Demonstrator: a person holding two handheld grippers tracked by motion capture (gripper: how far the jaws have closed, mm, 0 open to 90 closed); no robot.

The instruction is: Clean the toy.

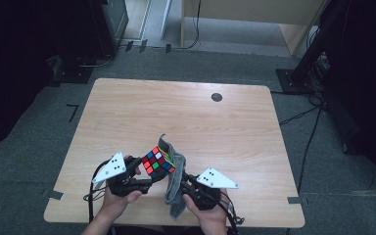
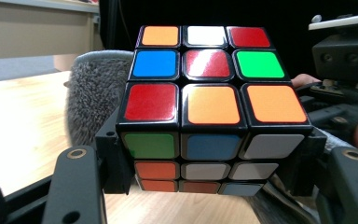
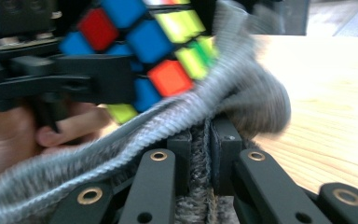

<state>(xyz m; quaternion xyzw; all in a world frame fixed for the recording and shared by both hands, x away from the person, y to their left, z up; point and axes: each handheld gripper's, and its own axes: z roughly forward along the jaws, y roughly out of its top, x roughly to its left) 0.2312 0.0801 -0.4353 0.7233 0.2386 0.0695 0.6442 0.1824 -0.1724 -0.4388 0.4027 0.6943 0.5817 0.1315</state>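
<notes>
Grey cloth (image 3: 200,140) is pinched in the right gripper (image 3: 200,140)'s nearly shut jaws; the left gripper (image 2: 209,161)'s jaws clamp the cube (image 2: 209,102).

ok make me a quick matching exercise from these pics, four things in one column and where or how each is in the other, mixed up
Things:
1. puzzle cube
2. grey cloth
3. dark round disc
4. table

States:
A. lies alone near the table's far edge
B. pinched between the right gripper's jaws
C. light wood
D. clamped in the left gripper, held off the table

Pairs: 1-D, 2-B, 3-A, 4-C
</notes>
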